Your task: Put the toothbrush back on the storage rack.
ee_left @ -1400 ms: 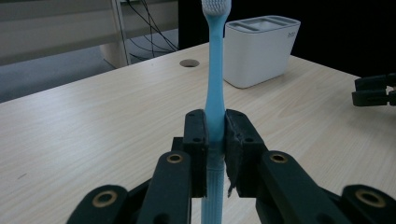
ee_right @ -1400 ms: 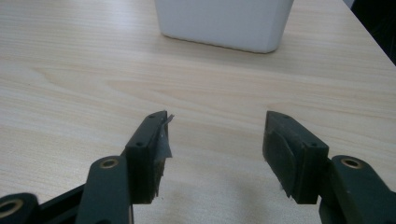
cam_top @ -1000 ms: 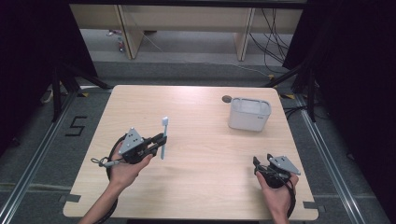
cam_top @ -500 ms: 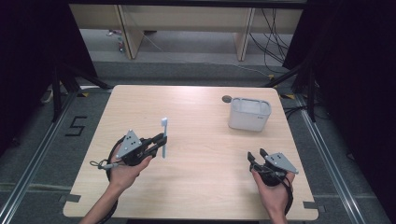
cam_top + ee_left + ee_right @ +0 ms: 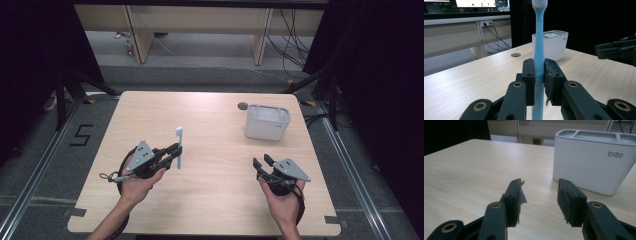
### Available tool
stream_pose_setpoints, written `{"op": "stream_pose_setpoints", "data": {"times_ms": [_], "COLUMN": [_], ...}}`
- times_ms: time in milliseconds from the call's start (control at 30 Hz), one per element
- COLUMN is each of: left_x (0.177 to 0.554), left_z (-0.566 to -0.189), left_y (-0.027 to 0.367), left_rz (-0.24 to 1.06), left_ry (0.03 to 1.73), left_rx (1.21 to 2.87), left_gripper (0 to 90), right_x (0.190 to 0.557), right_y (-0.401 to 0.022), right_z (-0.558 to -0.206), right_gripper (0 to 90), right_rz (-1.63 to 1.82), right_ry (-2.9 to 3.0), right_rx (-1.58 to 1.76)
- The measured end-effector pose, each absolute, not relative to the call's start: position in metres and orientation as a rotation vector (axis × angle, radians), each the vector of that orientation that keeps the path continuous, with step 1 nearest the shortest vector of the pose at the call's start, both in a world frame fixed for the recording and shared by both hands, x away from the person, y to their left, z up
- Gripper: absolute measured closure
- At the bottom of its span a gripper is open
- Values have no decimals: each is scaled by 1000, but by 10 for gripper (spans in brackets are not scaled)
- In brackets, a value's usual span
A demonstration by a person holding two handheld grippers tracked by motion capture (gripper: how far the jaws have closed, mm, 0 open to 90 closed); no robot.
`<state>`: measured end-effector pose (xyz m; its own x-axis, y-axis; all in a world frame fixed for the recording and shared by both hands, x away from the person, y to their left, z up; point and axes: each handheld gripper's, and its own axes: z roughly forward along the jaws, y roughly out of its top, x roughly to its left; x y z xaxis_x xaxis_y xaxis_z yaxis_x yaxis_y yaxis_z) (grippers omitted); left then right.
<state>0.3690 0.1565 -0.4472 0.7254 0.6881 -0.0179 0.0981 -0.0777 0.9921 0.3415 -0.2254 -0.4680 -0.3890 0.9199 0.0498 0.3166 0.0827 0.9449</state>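
My left gripper (image 5: 170, 156) is black, with a grey three-cornered plate dotted with small holes on top and a thin cable looping behind it. My right gripper (image 5: 264, 163) matches, grey plate included. Brass-ringed pivots join the black arms, small screws sit in each jaw, and the dark pads (image 5: 520, 195) are frayed at their edges.

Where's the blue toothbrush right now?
In the high view the toothbrush stands upright over the table's left half, clamped by its handle in the left gripper, well apart from the white holder at the far right.
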Motion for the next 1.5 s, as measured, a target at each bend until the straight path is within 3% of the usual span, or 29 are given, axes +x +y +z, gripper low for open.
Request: {"op": "stream_pose_setpoints", "data": {"times_ms": [1500], "left_x": [370], "left_z": [-452], "left_y": [84], "left_rz": [516], "left_ry": [532], "left_rx": [1659], "left_gripper": [786], "right_x": [342], "right_y": [-145], "right_z": [-422], "right_gripper": [710], "right_rz": [1669], "right_ry": [1877], "right_rx": [1123]}}
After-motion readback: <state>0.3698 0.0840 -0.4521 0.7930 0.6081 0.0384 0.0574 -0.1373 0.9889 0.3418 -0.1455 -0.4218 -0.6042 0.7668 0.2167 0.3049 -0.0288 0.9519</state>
